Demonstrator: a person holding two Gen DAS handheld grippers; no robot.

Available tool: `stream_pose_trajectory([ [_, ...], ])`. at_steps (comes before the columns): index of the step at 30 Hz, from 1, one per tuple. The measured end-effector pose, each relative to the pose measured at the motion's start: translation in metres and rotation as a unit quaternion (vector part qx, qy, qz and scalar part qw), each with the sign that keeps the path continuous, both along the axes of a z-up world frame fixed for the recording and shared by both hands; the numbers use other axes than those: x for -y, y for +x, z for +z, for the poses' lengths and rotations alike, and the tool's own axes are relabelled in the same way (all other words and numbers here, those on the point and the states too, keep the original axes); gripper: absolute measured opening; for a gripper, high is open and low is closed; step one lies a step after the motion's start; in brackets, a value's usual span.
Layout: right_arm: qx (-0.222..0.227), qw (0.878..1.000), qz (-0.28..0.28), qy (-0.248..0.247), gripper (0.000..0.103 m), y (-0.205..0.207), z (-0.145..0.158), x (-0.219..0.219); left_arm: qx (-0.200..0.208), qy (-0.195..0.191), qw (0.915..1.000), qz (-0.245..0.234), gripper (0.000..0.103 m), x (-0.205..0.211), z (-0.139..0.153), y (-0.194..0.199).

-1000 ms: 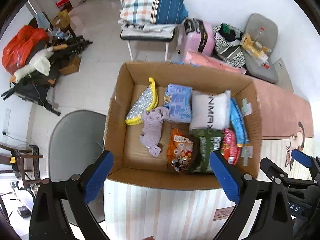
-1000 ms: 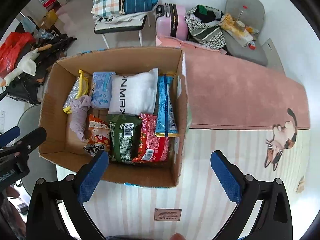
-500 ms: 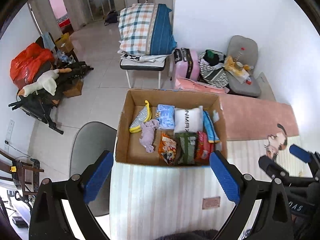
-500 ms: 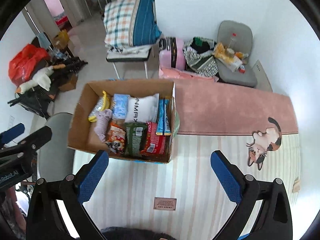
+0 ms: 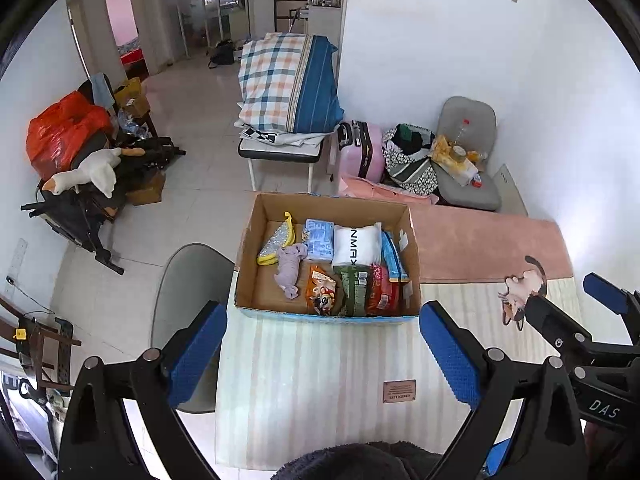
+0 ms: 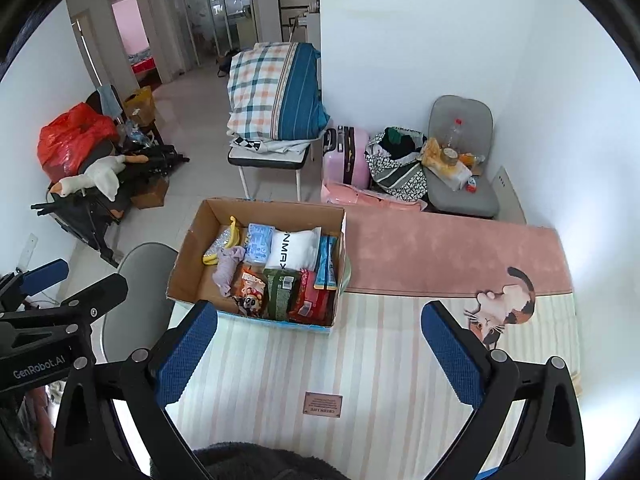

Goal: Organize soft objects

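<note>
An open cardboard box [image 5: 248,264] [image 6: 184,264] stands on the striped mat. Inside lie a white pillow pack [image 5: 357,245] [image 6: 294,252], a lilac cloth [image 5: 290,266] [image 6: 228,266], a blue tissue pack [image 5: 319,239] [image 6: 259,244], a silver-and-yellow pouch [image 5: 276,240], and several snack bags [image 5: 352,290] [image 6: 280,294]. My left gripper [image 5: 324,356] is open, high above and in front of the box, with nothing between its fingers. My right gripper [image 6: 320,356] is open too, held over the mat to the box's right.
A grey chair [image 5: 180,280] sits left of the box. A pink rug [image 5: 488,244] and cat print [image 6: 504,308] lie to the right. Behind stand a folded plaid quilt on a stool [image 5: 288,88], a pink suitcase [image 5: 360,152] and a loaded grey seat [image 5: 464,160]. Clutter fills the left wall [image 5: 80,160].
Both grippers have pulled up and back from the box, which now looks much smaller and farther below. Both stayed open and nothing in the box moved.
</note>
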State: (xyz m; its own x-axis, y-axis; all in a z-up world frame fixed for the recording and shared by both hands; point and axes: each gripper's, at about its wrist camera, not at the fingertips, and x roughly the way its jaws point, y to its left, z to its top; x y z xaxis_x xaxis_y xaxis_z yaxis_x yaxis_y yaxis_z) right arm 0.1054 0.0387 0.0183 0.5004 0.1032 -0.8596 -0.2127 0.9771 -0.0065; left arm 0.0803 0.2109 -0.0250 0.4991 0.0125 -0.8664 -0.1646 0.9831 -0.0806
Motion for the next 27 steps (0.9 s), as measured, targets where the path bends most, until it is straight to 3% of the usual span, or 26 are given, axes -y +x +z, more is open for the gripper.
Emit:
stream_pose_trajectory([
  [10, 0.017, 1.0, -0.012, -0.012, 0.103, -0.01, 0.009, 0.007, 0.003, 0.012, 0.9999, 0.001, 0.099, 0.007, 0.001, -0.007],
  [27, -0.01, 0.999, -0.037, -0.034, 0.103, 0.017, -0.039, 0.006, -0.02, 0.029, 0.9993, 0.009, 0.099, 0.004, -0.035, 0.008],
])
